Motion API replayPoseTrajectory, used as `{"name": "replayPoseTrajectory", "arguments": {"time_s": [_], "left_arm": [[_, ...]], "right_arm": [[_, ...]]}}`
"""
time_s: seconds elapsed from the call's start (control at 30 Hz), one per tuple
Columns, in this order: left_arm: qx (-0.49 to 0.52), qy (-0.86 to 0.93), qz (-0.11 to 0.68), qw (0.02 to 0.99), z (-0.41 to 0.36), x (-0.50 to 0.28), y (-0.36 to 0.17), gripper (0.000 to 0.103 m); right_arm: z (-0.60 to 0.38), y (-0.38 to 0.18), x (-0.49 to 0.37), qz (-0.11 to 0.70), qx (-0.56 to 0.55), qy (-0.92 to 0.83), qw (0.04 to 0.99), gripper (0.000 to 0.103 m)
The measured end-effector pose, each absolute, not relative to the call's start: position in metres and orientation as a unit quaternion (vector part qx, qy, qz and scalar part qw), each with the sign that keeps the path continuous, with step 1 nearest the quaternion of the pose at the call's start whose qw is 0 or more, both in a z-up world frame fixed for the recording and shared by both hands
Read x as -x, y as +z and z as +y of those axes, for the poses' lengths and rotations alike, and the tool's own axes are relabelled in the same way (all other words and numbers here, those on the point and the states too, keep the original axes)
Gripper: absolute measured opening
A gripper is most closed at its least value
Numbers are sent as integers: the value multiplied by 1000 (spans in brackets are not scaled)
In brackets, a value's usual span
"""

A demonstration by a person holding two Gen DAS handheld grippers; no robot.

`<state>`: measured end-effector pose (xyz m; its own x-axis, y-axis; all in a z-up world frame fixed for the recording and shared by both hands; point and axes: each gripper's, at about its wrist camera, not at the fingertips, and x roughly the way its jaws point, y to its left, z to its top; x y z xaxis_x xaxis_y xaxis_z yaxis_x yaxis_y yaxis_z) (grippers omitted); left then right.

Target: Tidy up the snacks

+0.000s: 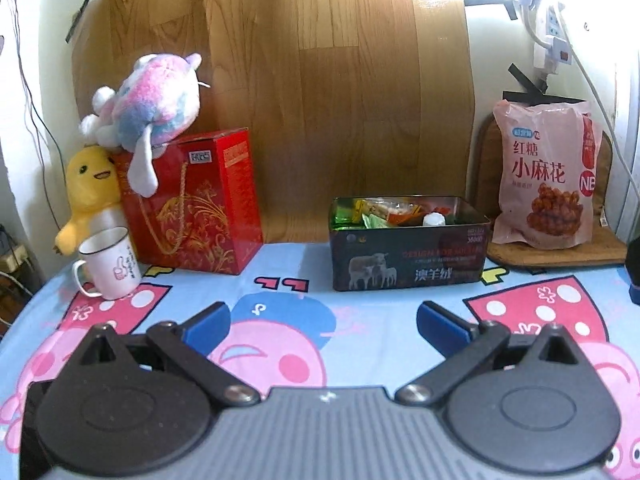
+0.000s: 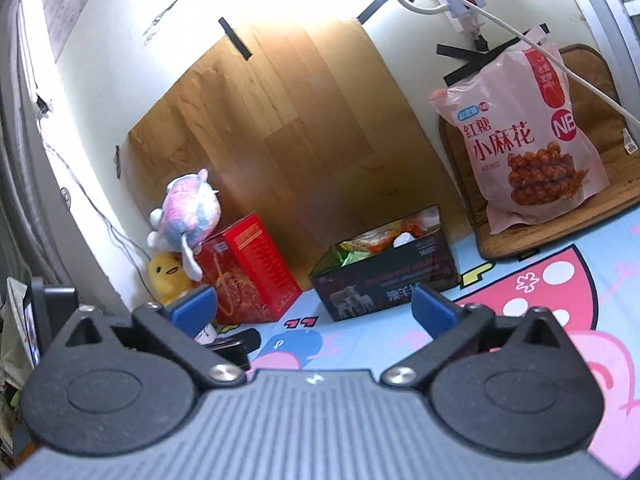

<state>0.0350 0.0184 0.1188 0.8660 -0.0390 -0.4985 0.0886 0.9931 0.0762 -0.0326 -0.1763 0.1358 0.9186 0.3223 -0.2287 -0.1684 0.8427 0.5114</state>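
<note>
The dark rectangular metal tin [image 1: 408, 258] printed with sheep sits open near the back of the bench [image 1: 312, 292] with its cartoon-pig cloth, filled with mixed wrapped snacks [image 1: 394, 212], against the taped-up wood-grain sheet [image 1: 320, 80]. To its right a pink bag of brown-sugar twists [image 1: 546, 176] leans upright on a brown mat [image 1: 560, 252], and well to its left stand a red gift box [image 1: 200, 204] topped by a pastel plush toy [image 1: 148, 100], a yellow plush duck [image 1: 90, 188] and a white enamel mug [image 1: 108, 264]. Both the left gripper [image 1: 323, 316] and the right gripper [image 2: 314, 306] hang short of the tin, each with its blue fingers [image 1: 440, 320] spread wide and nothing between them.
</note>
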Motion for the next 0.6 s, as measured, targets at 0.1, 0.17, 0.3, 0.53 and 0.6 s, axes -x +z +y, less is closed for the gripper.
{"name": "replayPoseTrajectory", "arguments": {"time_s": [0.1,0.17,0.3,0.53,0.6], "left_arm": [[-55,-31,247,967,17,-27,122,103],[-59,-29,240,969,16,-21,125,103],[-68,-26,225,972,12,-12,129,103],[-65,-37,218,973,9,-4,132,103],[-63,-40,216,973,9,-2,131,103]], "right_arm": [[-173,138,40,152,-248,137,947,103],[-172,139,45,148,-248,141,947,103],[-171,140,54,142,-248,145,947,103],[-170,142,62,134,-251,148,947,103],[-170,141,63,132,-250,147,948,103]]}}
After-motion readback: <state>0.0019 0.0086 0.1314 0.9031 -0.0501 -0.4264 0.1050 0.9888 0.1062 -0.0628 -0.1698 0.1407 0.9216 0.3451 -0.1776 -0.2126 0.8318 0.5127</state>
